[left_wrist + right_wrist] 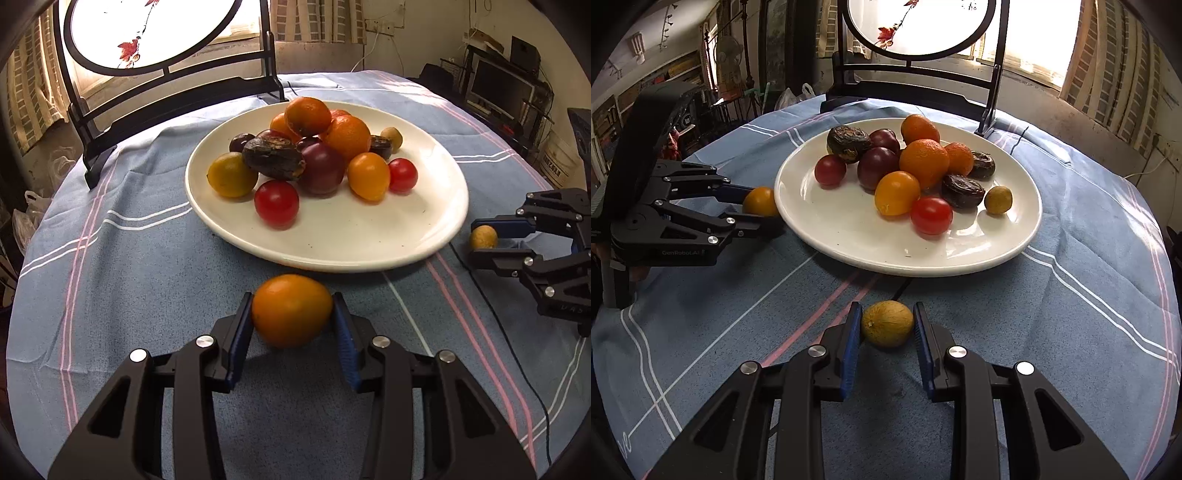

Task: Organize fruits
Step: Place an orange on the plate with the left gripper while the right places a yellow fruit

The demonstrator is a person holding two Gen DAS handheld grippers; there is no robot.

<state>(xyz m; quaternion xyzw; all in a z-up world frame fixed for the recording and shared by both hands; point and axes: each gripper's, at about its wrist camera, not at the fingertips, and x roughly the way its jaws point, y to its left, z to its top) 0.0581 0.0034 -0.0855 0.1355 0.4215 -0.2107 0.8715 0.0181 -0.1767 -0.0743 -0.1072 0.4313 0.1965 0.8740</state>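
Nearest the left wrist camera, the left tongs are closed on an orange kumquat-like fruit, both blue pads pressed to its sides, just off the near rim of the white plate. Whether the fruit rests on the table's blue striped cloth or hangs just above it cannot be told, though a shadow lies right beneath it. From the right wrist camera the right tongs bracket a small yellow-green fruit near the plate's edge; the left pad touches it, while the right pad shows a sliver of gap, so a firm grip cannot be confirmed.

On the plate the fruit is heaped, and those at the back are partly hidden by those in front. Countable there are two red cherry tomatoes, three dark wrinkled fruits, at least two purple plums, at least three oranges, one orange-yellow oval fruit and two yellow-green ones. Behind the plate a round screen in a black stand is cut off at the top of both views.
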